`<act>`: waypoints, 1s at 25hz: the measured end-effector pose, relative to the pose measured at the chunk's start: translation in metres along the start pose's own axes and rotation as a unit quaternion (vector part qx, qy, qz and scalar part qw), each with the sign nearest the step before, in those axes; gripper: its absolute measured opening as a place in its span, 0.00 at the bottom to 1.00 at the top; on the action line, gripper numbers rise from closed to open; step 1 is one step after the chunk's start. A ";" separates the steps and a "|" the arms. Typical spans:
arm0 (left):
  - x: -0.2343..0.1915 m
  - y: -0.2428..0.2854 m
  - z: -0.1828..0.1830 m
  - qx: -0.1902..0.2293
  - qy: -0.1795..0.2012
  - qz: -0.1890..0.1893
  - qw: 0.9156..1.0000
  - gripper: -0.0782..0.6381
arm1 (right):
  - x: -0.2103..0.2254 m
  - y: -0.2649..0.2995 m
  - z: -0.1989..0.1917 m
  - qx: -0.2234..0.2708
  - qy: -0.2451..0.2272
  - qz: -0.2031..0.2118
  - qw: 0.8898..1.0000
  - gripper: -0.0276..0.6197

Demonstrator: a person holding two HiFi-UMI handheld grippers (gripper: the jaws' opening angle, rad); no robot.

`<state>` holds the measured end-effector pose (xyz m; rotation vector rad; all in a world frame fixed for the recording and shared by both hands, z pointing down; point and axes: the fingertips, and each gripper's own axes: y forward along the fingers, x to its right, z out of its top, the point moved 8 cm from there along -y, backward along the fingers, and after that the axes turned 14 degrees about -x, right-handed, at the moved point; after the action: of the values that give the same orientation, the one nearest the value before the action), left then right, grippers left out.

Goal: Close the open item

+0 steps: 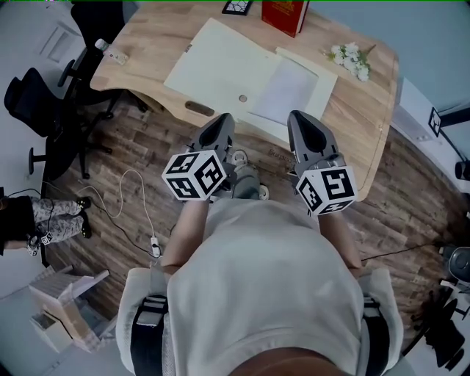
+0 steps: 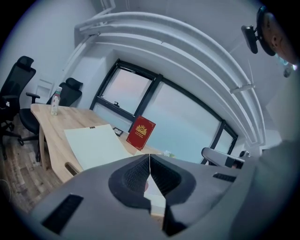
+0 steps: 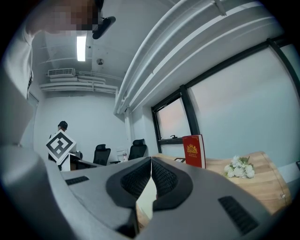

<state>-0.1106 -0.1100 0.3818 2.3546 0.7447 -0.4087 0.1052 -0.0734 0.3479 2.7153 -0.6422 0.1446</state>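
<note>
Person's white shirt (image 1: pixel 264 286) fills the bottom of the head view, both arms stretched forward. Left gripper (image 1: pixel 222 119) has its jaws pressed together with nothing between them; its own view shows the pads (image 2: pixel 136 176) meeting in a thin line at the tip. Right gripper (image 3: pixel 151 160) is the same, jaws together and empty. Marker cubes sit at the rear of each gripper, left cube (image 1: pixel 194 175) and right cube (image 1: pixel 327 189).

Open folder (image 1: pixel 220 70) is the task's thing. It lies flat and spread on the wooden table (image 1: pixel 147 51), straight ahead of both jaw pairs. In the head view its near edge lies just beyond and between the two sets of tips. A loose pale sheet (image 1: pixel 290 92) lies on its right half, ahead of the right jaws. In the left gripper view the folder (image 2: pixel 96 145) shows below and left of the closed tips, apart from them. No contact with either gripper can be made out.

Red book (image 1: pixel 285 15) stands upright beyond the folder, far ahead of the right jaws. White flowers (image 1: pixel 351 60) lie ahead and to the right of the right jaws. Bottle (image 1: pixel 110 51) stands at the table's corner, far left of the left jaws. Black office chairs (image 1: pixel 44 103) stand on the floor left of the table. White cable (image 1: pixel 139 205) lies on the wood floor, left of and behind the left jaws.
</note>
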 end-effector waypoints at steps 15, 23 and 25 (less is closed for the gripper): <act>-0.055 0.039 0.032 -0.010 0.017 0.050 0.999 0.14 | 0.036 0.037 0.010 -0.008 0.002 -0.023 1.000 0.07; -0.088 0.053 0.051 -0.009 0.024 0.076 0.997 0.14 | 0.046 0.063 0.011 -0.015 0.005 -0.029 0.999 0.07; -0.095 0.058 0.055 -0.008 0.031 0.081 0.996 0.14 | 0.048 0.070 0.011 -0.017 0.005 -0.030 0.999 0.07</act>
<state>-0.1563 -0.2218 0.4104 2.4001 0.5771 -0.2589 0.1172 -0.1557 0.3674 2.6954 -0.5552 0.1297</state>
